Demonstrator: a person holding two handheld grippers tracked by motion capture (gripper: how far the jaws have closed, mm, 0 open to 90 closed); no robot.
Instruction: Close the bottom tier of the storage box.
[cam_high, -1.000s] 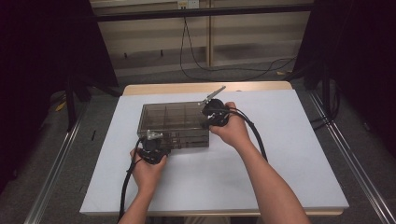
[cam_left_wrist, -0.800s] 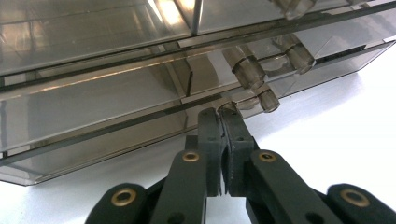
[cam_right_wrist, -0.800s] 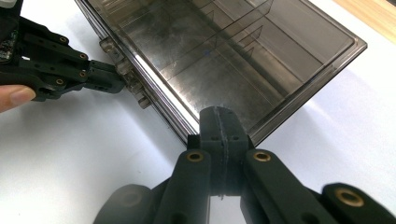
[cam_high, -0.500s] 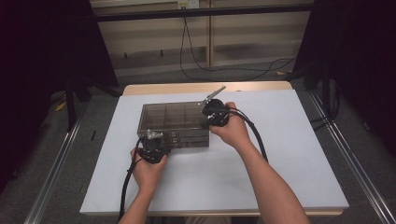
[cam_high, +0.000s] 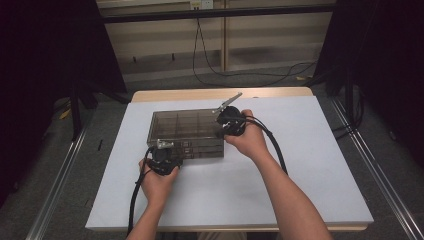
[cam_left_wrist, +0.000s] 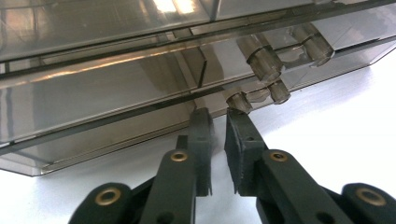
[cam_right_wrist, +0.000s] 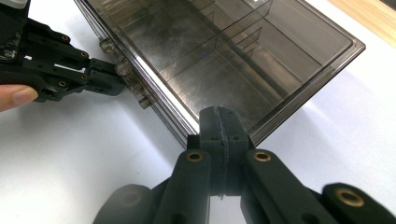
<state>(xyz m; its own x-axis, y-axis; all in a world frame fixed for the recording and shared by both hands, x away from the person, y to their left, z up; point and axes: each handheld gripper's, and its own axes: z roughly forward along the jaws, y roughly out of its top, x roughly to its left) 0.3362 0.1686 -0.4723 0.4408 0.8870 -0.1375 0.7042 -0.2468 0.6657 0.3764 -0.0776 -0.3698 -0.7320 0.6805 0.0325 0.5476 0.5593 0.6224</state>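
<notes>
Your left gripper (cam_left_wrist: 218, 116), jaws slightly parted, noses the near front latch (cam_left_wrist: 239, 100) of the compartment box (cam_high: 187, 132) mid-table; your right gripper (cam_right_wrist: 221, 122), clenched empty, steadies its right corner; a slipping press could skid the box

High view looking forward and down from above person's side, taking in whole tabletop (cam_high: 310, 165) from afar. Left gripper view riding low, looking along own jaws, very near box (cam_left_wrist: 116, 79) front wall. Right gripper view looking down along own jaws at box corner, close. Both gripper views sharing box front edge; right view also catching left hand-held gripper (cam_right_wrist: 109, 81).
</notes>
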